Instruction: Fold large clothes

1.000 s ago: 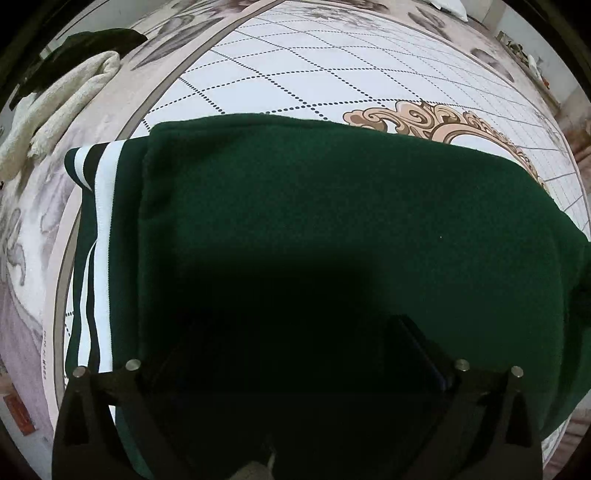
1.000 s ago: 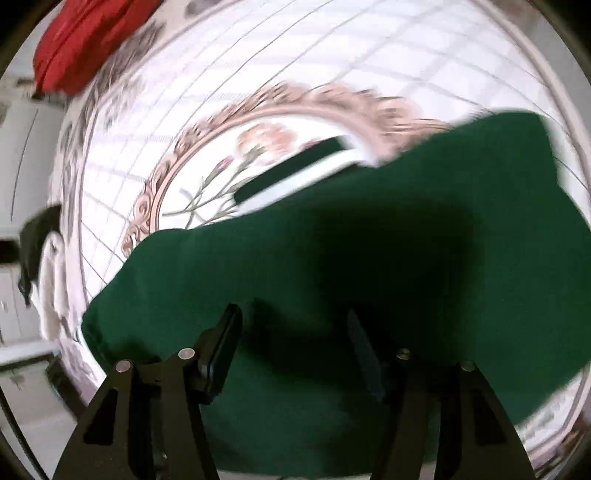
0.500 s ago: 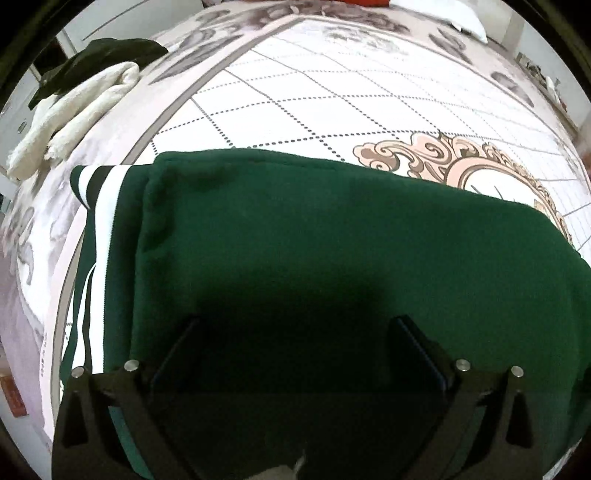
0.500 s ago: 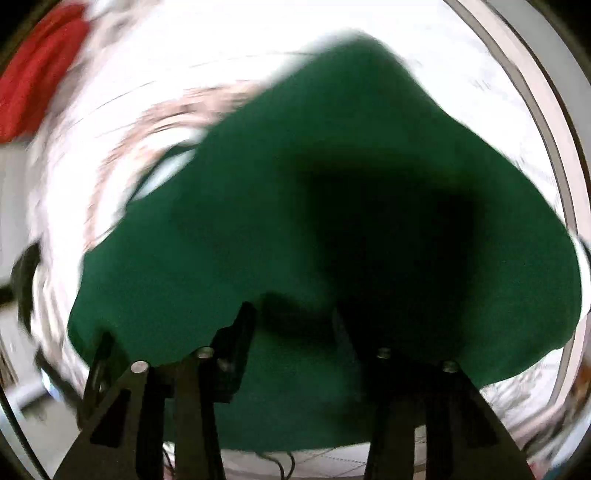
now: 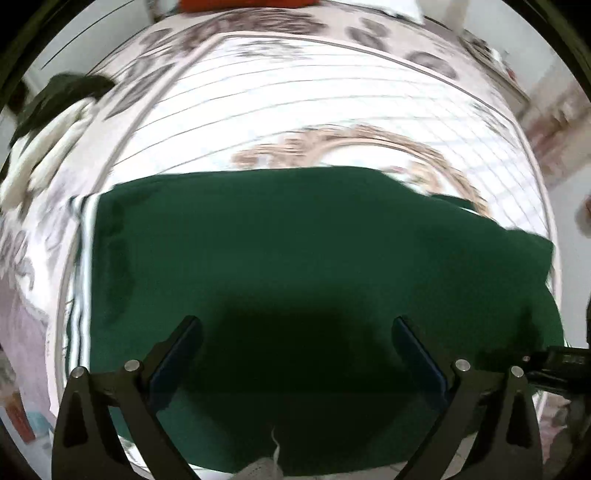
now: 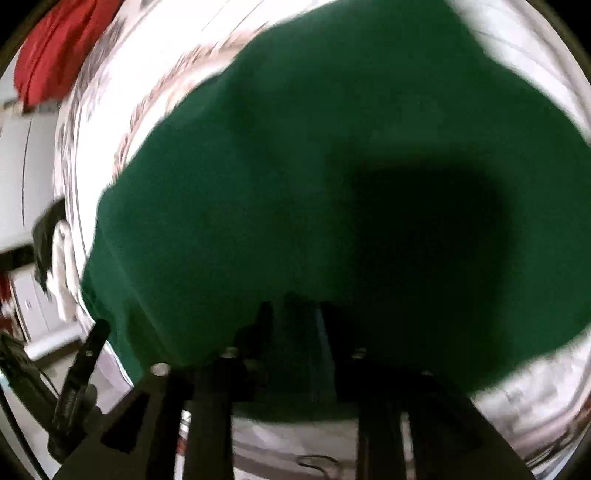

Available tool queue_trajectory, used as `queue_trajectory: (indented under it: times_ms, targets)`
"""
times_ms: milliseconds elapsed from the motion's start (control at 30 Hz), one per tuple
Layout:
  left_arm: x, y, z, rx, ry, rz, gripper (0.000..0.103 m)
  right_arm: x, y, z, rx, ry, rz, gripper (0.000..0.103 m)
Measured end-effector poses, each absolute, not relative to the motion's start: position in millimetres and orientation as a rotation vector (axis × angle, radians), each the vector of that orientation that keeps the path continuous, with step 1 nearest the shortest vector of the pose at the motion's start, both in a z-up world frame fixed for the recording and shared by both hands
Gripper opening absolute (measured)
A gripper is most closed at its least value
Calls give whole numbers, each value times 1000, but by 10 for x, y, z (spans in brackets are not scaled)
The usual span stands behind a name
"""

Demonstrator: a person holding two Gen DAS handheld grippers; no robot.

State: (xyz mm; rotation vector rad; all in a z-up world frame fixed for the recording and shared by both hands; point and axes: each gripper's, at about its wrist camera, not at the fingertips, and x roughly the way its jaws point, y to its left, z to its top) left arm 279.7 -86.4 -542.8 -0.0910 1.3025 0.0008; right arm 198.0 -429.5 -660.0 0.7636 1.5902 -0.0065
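Left wrist view: the left hand-held gripper [image 5: 295, 339] hangs above the green garment [image 5: 295, 240] with its fingers [image 5: 177, 350] spread wide apart and nothing between them. The garment lies folded and flat directly below and ahead of it, on a bed cover [image 5: 295, 110] with a white grid and a beige ornament. Its white-striped cuff [image 5: 83, 258] shows at the fold's edge to the left of the fingers. Far ahead to the left lie a cream cloth [image 5: 48, 155] and a dark cloth [image 5: 62, 96]; at the far edge sits something red [image 5: 243, 3]. At the right edge, part of the other gripper reaches in.

Right wrist view: the right hand-held gripper [image 6: 295, 317] has its fingers drawn close together, pinching a raised ridge of the green garment [image 6: 258, 166], which fills the area ahead of it and drapes to both sides. The picture is blurred. A red cloth [image 6: 55, 55] lies far ahead to the left.
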Motion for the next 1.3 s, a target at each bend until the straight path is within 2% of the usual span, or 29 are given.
queue_trajectory:
  times_ms: [100,233,300,400,533,600,633,667,700,733,767,900,1000,1100,1200,1300]
  targets:
    - [2985,-1224,-5513,-46,1317,-43,103,1949,-4565,-6450,819,1503,-29,31]
    - [3444,-1560,-5791,36,1323,-22,103,2590,-4874,-6444,777,1414,-82,31]
    - [3625,-1613,-5952,49,1330,-10,103,2858,-4930,-6558,704,1384,-113,31]
    - [3810,-1549,-6080,-23,1329,-16,103,3188,-4989,-7036,688,1461,-117,31]
    - [3846,-1480,-6015,-63,1354,-13,103,3132,-5031,-6944,677,1458,-69,31]
    - [3765,-1480,-5909,-53,1348,-1,103,2810,-5231,-6760,834,1425,-43,31]
    - [3686,-1489,-5841,-47,1344,-5,103,2670,-5280,-6671,883,1396,-34,37]
    - [3586,-1501,-5778,-45,1346,-10,103,2438,-5398,-6530,927,1353,-38,52]
    - [3510,-1517,-5742,-46,1348,-14,103,2180,-5509,-6402,954,1314,-53,62]
    - [3410,-1510,-5698,-47,1352,-22,103,1958,-5590,-6323,972,1290,-72,80]
    - [3303,-1521,-5671,-49,1358,-29,103,1732,-5672,-6270,986,1275,-100,90]
    - [3074,-1604,-5846,-13,1420,-44,103,942,-5936,-6367,1038,1257,-226,90]
    - [2999,-1640,-6085,-11,1462,-40,103,685,-5992,-6862,1116,1269,-256,90]
    - [3002,-1660,-6104,-12,1434,-42,103,694,-5896,-7238,1245,1171,-210,92]
    - [3010,-1681,-6112,6,1423,-46,103,821,-5881,-7230,1247,1036,-142,95]
    - [3011,-1690,-6112,16,1415,-54,103,1032,-5833,-7281,1279,992,-80,95]
